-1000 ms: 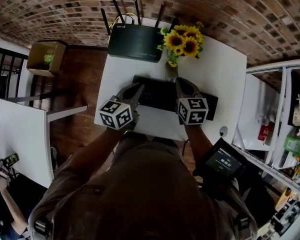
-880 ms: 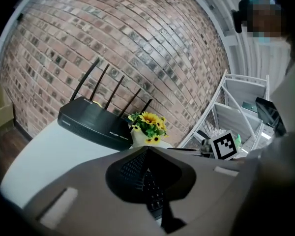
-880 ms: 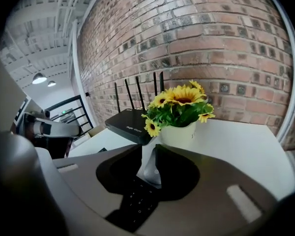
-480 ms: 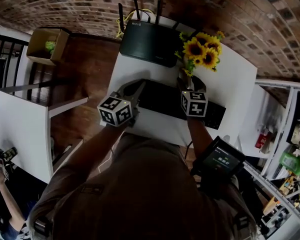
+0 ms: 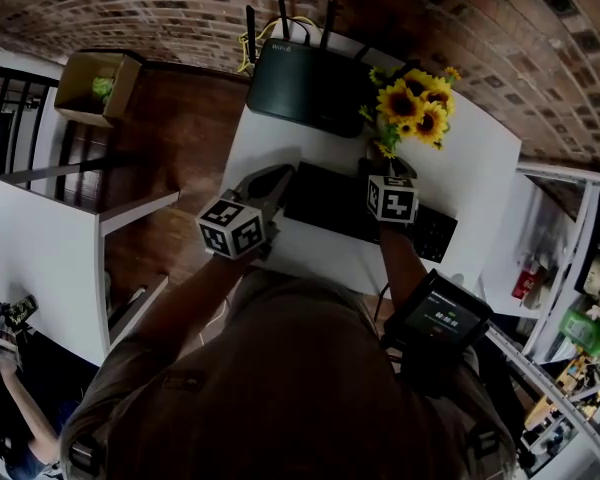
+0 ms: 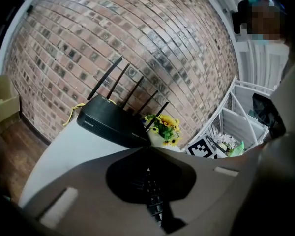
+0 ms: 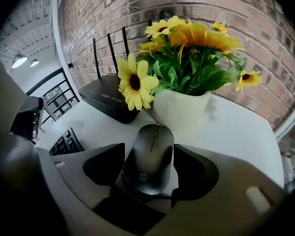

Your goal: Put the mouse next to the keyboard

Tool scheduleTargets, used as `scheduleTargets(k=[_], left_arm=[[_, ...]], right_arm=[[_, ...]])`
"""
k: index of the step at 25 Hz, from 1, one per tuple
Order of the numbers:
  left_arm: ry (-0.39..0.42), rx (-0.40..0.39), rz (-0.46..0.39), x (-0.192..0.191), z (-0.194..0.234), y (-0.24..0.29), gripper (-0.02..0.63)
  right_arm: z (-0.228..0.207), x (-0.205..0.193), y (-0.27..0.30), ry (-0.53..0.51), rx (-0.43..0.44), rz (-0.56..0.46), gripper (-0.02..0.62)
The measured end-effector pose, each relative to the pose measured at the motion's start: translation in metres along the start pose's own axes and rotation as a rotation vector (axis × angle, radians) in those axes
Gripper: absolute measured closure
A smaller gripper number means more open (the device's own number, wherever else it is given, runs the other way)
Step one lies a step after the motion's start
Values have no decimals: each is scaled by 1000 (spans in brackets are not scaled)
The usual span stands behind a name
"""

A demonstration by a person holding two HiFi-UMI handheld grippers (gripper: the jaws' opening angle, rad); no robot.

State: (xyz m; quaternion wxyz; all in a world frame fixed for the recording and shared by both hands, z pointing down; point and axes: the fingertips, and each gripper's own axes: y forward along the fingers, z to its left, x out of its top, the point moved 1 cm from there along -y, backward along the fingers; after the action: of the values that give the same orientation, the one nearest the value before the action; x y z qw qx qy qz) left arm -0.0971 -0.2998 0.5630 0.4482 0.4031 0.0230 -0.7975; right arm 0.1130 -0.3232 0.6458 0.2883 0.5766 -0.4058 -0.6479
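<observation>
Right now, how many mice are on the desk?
1. The mouse lies on the table before the flower pot, between the right gripper's jaws, which have just been opening and stand apart round it. Others may be hidden.

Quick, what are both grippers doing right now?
Left gripper: shut, empty.
Right gripper: open, jaws have just been opening, mouse between them, not gripped.
</observation>
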Motion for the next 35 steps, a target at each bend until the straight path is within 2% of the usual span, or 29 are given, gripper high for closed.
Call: scheduleTargets(k=[6, 15, 21, 24, 35], left_arm=[[-5, -9, 0, 4, 2, 2, 606], [-13, -16, 3, 5, 3, 5, 606], [-14, -17, 5, 6, 5, 6, 606], [-16, -14, 7, 6, 6, 5, 606], [-10, -33, 17, 7, 4, 8, 606]], right_arm=[[1, -4, 3, 1, -2, 38, 273], [-3, -3, 2, -81, -14, 71, 277], [-8, 7, 7, -55, -19, 52, 258], [-9, 9, 9, -44, -27, 60, 284], [-10, 9, 10, -37, -16, 59, 299]])
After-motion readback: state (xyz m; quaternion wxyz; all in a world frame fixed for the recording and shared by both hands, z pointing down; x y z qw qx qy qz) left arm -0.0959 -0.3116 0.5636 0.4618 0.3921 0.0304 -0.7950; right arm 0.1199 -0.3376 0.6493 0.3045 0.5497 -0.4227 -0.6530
